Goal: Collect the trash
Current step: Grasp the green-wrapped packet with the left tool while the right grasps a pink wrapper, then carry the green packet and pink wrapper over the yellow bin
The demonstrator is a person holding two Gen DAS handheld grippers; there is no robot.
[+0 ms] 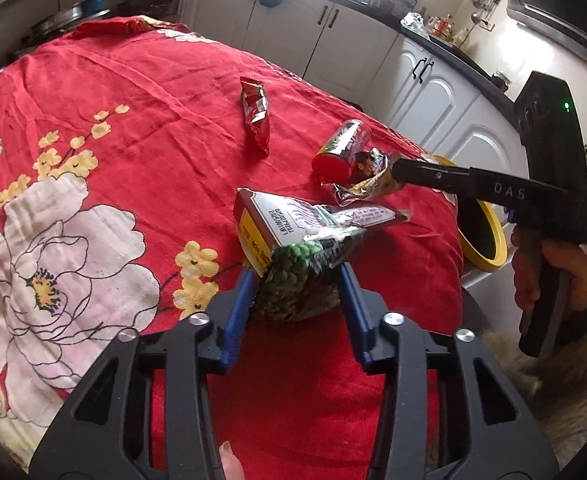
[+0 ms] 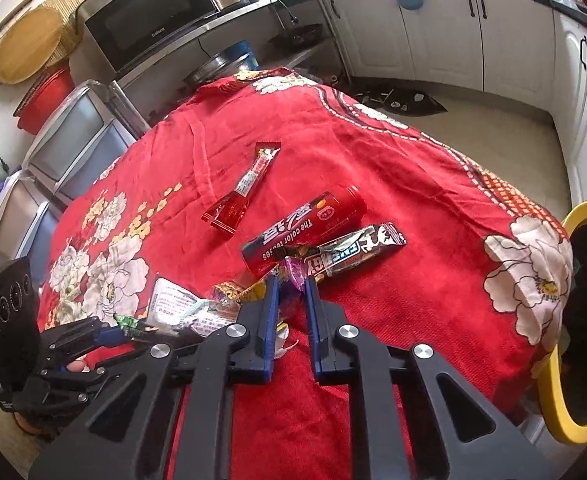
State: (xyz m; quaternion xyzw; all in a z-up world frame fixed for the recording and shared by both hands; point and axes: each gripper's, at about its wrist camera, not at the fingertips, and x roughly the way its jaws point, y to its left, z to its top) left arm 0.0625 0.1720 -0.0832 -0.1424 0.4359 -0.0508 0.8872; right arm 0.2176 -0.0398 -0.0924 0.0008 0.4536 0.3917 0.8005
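Landmark: the yellow-rimmed bin (image 1: pixel 483 240) stands off the edge of the tabletop (image 1: pixel 93 92), which wears a red flowered cloth; every place below is told from that bin.
Left gripper: my left gripper (image 1: pixel 297 280) pinches a green-printed bag (image 1: pixel 293 284) between its blue pads, well apart from the bin.
Right gripper: my right gripper (image 2: pixel 292 286) is nearly pressed together on the crumpled end of a wrapper (image 2: pixel 357 250), which lies nearer the bin than the bag does.
Done: two pieces gripped; I see nothing dropped in the bin yet.
Left: I judge most of the task remains: both held pieces, the red tube (image 2: pixel 305 230) beside the wrapper, a carton (image 1: pixel 261 232) by the bag, and the red sachet (image 2: pixel 243 190), farthest from the bin.
Hidden: the bin's inside is dark, its contents unreadable; its body is cut off at the frame edge.
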